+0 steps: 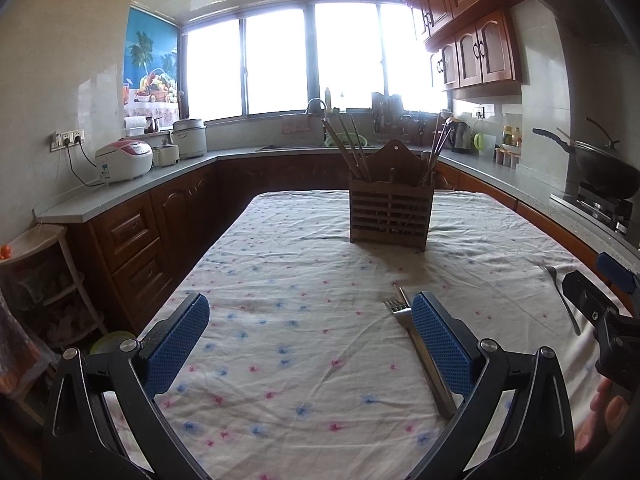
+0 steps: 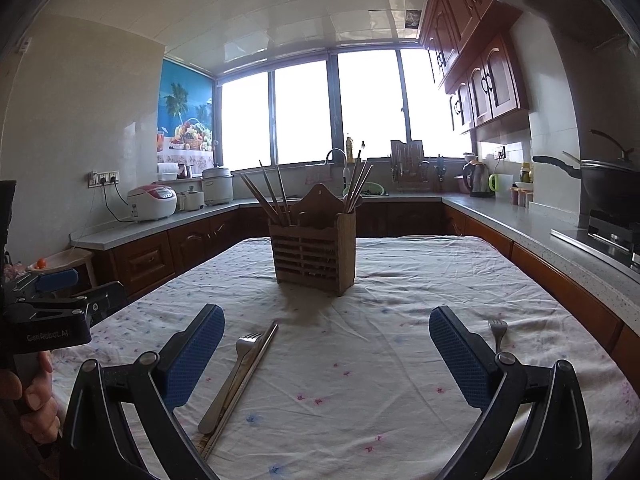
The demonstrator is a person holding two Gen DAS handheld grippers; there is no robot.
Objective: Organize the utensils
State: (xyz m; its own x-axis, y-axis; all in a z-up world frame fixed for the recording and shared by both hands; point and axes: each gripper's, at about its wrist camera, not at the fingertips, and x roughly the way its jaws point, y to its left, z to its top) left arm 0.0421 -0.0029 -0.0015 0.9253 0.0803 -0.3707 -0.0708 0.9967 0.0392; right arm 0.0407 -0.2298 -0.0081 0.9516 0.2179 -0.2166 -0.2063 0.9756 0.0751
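Tablecloth (image 2: 400,280) bears fork (image 2: 234,376) between gaping right hand-held gripper (image 2: 326,356) fingers.

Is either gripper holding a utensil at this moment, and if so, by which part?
Nothing is held. The left gripper and the right gripper are both open, and the forks lie on the tablecloth.

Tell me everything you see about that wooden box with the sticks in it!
The box looks like brown wood, with a slatted front and a taller arched back with a small hole. It stands upright on the tablecloth, far side of the table, touched by neither gripper. A divider splits it: chopsticks lean out of the left part, more chopsticks out of the right. Its shadow falls toward the camera.
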